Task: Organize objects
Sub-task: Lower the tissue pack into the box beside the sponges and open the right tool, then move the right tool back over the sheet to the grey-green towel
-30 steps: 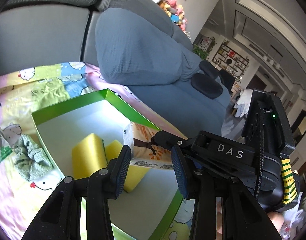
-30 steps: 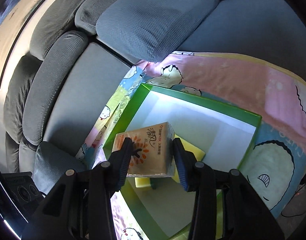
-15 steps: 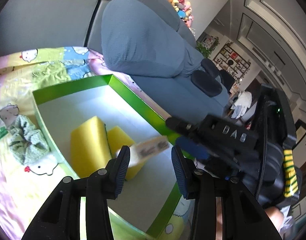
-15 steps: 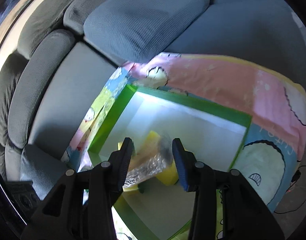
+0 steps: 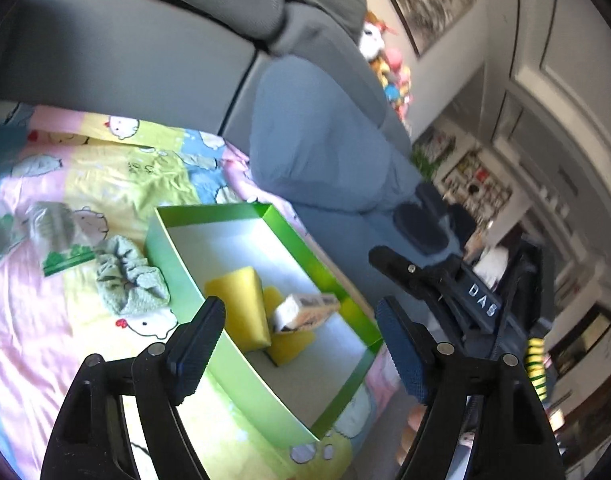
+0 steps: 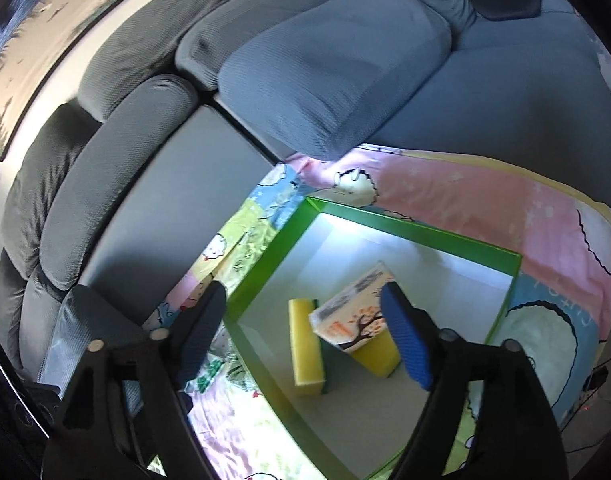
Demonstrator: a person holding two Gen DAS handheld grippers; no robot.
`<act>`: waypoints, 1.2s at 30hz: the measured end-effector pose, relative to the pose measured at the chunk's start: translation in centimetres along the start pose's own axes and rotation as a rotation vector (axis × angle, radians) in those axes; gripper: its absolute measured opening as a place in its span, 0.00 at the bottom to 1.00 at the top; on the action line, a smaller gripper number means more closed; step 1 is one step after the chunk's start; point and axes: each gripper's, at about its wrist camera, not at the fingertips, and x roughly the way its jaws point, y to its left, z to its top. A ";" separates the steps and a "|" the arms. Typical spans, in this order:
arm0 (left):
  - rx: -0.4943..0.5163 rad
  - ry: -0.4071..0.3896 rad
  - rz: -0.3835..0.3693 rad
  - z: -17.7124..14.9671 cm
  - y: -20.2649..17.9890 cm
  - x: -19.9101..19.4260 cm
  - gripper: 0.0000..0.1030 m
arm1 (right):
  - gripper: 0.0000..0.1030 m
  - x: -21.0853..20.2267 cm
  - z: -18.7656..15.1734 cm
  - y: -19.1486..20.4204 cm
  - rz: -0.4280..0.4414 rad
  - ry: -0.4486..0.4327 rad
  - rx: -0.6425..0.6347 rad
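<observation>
A green box [image 5: 177, 236] [image 6: 425, 230] with a white inside sits on a cartoon-print blanket [image 5: 65, 320]. Inside lie two yellow sponges [image 5: 239, 304] [image 6: 305, 352] and an orange tissue pack [image 5: 305, 310] [image 6: 355, 314] that leans on them. My right gripper [image 6: 305, 334] is open and empty above the box; it also shows in the left wrist view [image 5: 445, 280]. My left gripper [image 5: 299, 344] is open and empty above the box's near wall. A pale green scrunchie [image 5: 125, 278] lies on the blanket left of the box.
A clear plastic packet with a green label [image 5: 45, 236] lies left of the scrunchie. Grey sofa cushions [image 6: 345, 60] rise behind the blanket. A black pad [image 5: 419, 230] rests on the sofa. Plush toys [image 5: 385, 68] sit on the sofa back.
My right gripper opened and let go of the tissue pack, which dropped onto the sponges in the box. Both grippers have pulled back and up. My left gripper has opened wider.
</observation>
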 end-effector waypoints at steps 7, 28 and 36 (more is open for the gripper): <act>-0.051 -0.095 0.080 0.3 1.9 -4.5 0.86 | 0.86 -0.6 -0.4 1.3 0.056 -0.022 -0.018; -0.224 -0.292 0.409 -1.4 11.3 -10.5 0.86 | 0.87 3.1 -5.2 10.5 0.183 0.145 -0.300; -0.279 -0.259 0.459 -1.8 13.6 -11.0 0.86 | 0.87 5.3 -7.2 12.4 0.272 0.270 -0.293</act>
